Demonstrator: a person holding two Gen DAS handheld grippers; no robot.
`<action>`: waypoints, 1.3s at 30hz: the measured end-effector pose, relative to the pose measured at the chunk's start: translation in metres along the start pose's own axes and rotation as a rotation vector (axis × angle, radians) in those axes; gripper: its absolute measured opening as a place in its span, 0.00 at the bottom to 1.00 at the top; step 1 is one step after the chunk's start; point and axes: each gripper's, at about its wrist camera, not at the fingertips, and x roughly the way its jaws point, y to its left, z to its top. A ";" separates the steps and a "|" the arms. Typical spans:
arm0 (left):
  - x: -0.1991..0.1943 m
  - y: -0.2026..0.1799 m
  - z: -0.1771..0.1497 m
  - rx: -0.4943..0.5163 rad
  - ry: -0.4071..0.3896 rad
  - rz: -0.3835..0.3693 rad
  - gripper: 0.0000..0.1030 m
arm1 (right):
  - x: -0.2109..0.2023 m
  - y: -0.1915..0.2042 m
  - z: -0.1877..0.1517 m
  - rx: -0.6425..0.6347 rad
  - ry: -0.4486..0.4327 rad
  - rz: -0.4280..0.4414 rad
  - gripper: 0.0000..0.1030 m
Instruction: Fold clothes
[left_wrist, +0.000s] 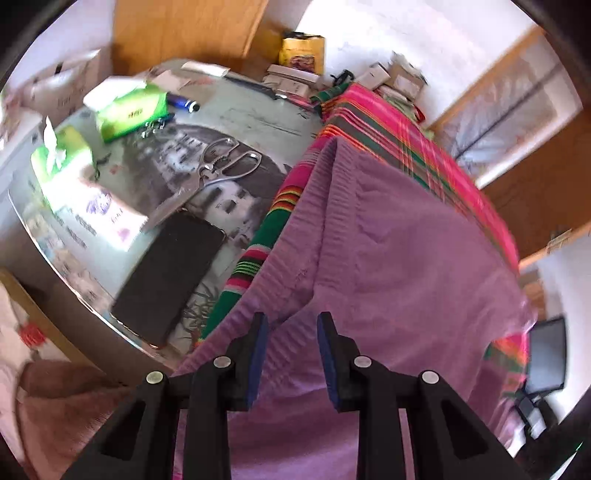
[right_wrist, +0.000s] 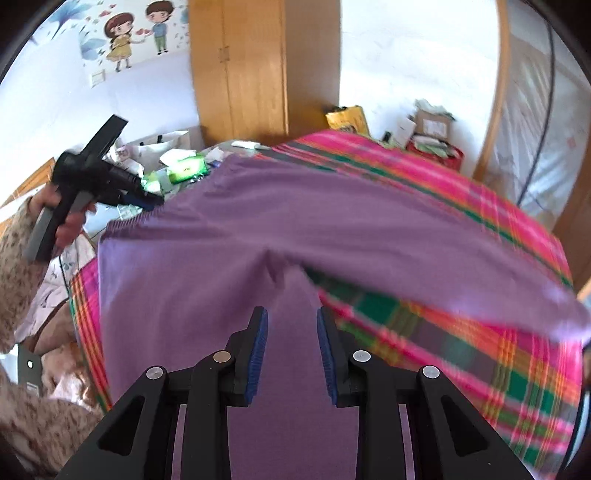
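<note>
A pair of purple trousers (left_wrist: 388, 240) lies spread on a pink, green and orange plaid cloth (left_wrist: 388, 122). My left gripper (left_wrist: 291, 321) hovers open over the ribbed waistband end, nothing between its blue pads. In the right wrist view the trousers (right_wrist: 258, 221) split into two legs over the plaid cloth (right_wrist: 461, 332). My right gripper (right_wrist: 291, 314) stands open just above the near leg. The left gripper (right_wrist: 151, 201), held by a hand in a patterned sleeve, sits at the waistband's far left corner.
Left of the cloth, a glass-topped table (left_wrist: 258, 114) holds metal scissors (left_wrist: 225, 166), a black phone (left_wrist: 170, 277) and green tissue packs (left_wrist: 129, 110). Boxes (left_wrist: 399, 77) crowd the far end. A wooden wardrobe (right_wrist: 240, 70) stands behind.
</note>
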 end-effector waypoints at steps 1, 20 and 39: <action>-0.002 -0.001 -0.002 0.024 -0.017 0.025 0.27 | 0.007 0.003 0.011 -0.005 0.001 0.016 0.29; -0.010 0.023 -0.031 0.115 -0.028 -0.023 0.27 | 0.195 0.078 0.189 -0.004 0.157 0.139 0.37; -0.013 0.026 -0.038 0.186 -0.025 0.053 0.28 | 0.283 0.110 0.224 0.041 0.390 -0.002 0.39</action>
